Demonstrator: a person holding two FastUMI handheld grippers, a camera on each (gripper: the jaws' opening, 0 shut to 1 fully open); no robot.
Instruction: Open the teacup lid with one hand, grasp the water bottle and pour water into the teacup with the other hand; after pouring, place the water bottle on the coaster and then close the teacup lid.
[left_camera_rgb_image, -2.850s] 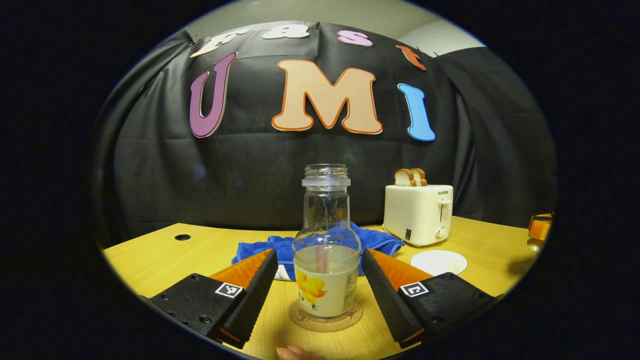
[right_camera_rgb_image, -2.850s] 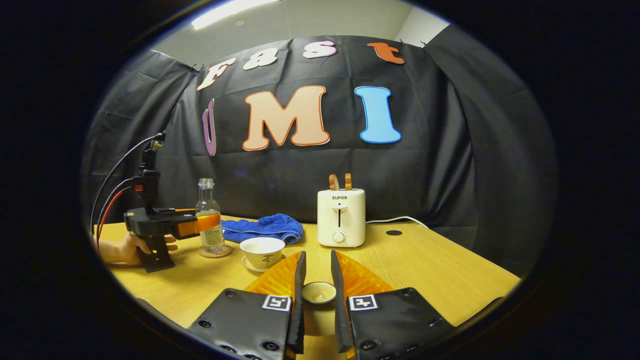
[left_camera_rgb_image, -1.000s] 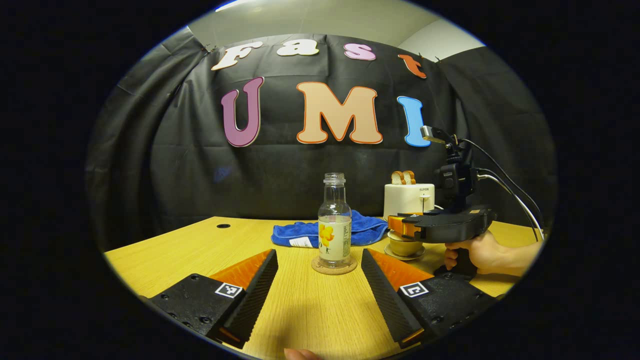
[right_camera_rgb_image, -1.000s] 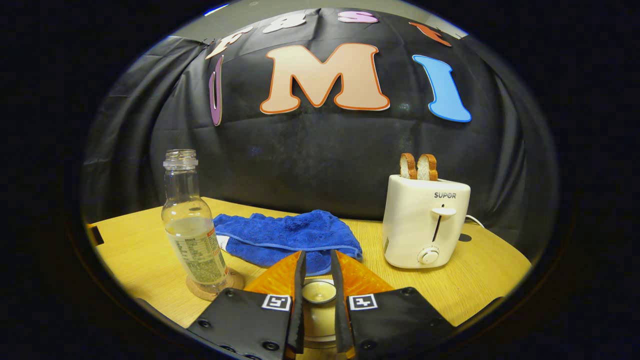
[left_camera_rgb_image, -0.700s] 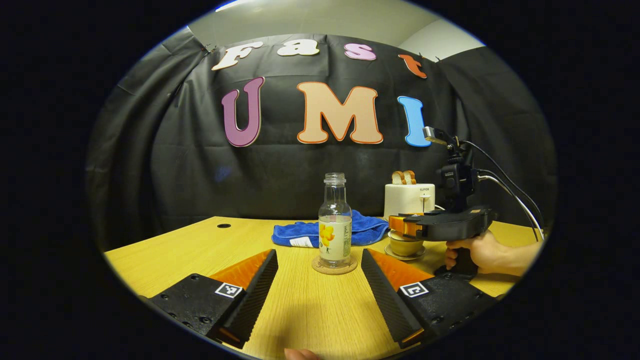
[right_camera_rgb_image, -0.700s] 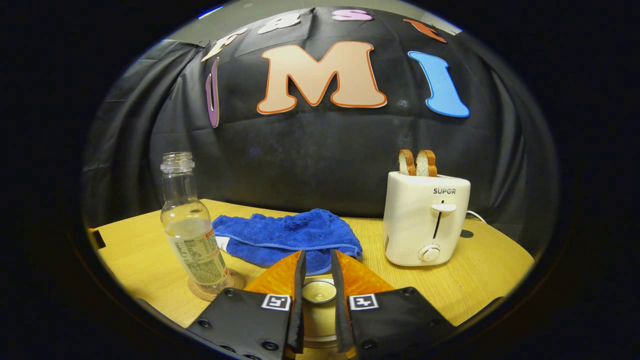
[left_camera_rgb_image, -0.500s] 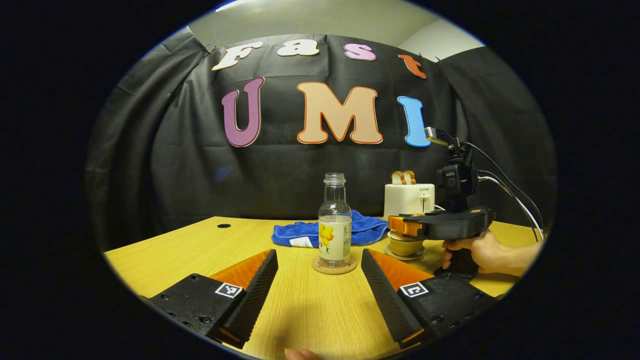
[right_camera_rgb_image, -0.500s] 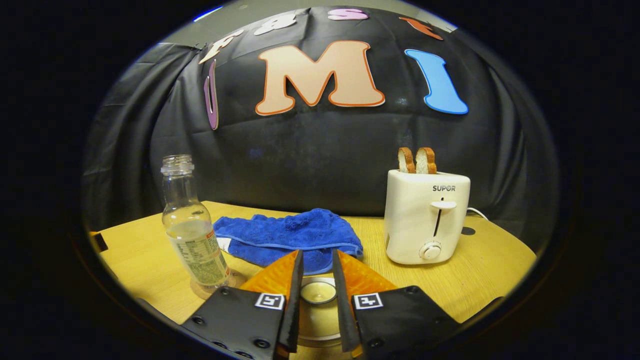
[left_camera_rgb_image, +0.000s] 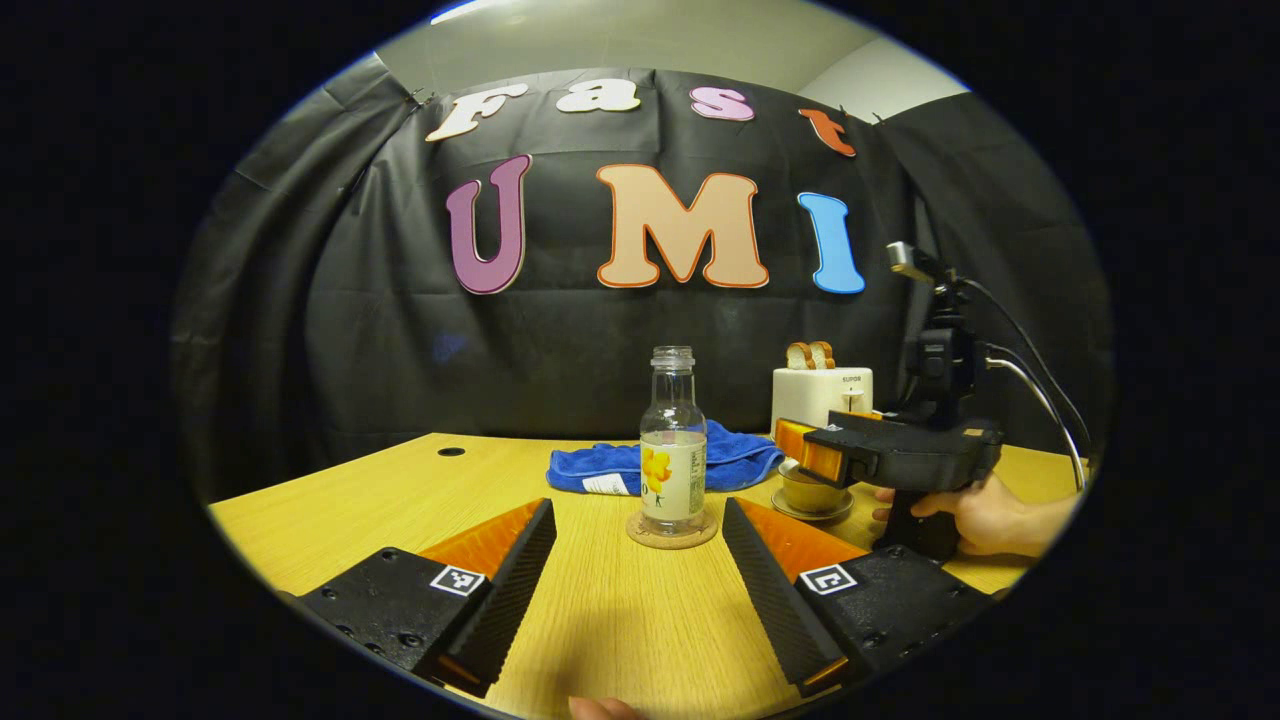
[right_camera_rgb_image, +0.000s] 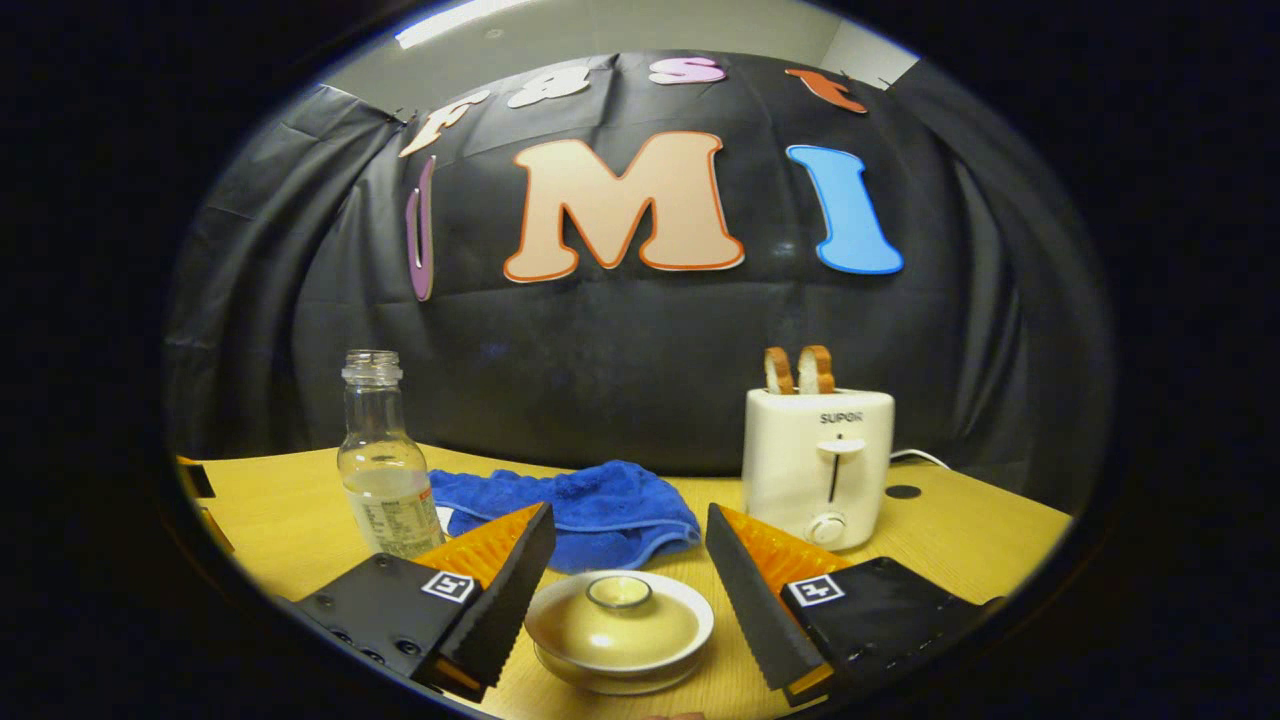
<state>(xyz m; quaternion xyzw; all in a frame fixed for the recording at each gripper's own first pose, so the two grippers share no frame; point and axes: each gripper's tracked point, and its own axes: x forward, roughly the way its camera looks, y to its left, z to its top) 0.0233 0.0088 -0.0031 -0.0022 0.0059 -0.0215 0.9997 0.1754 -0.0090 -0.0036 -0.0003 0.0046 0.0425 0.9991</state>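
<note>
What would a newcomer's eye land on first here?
Probably the lidded teacup, sitting close between the right gripper's open jaws. Next, the water bottle upright on its coaster, centred ahead of the open left gripper. Behind stand a white toaster holding bread and a blue towel.

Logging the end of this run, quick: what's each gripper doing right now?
Left gripper: open, holding nothing, short of the water bottle.
Right gripper: open, holding nothing, fingers either side of the teacup lid.

One water bottle (left_camera_rgb_image: 672, 440), one coaster (left_camera_rgb_image: 671, 529), one lidded teacup (right_camera_rgb_image: 618, 629), one toaster (right_camera_rgb_image: 817, 464), seemingly two toast slices (right_camera_rgb_image: 799, 370), one blue cloth (right_camera_rgb_image: 580, 508).
</note>
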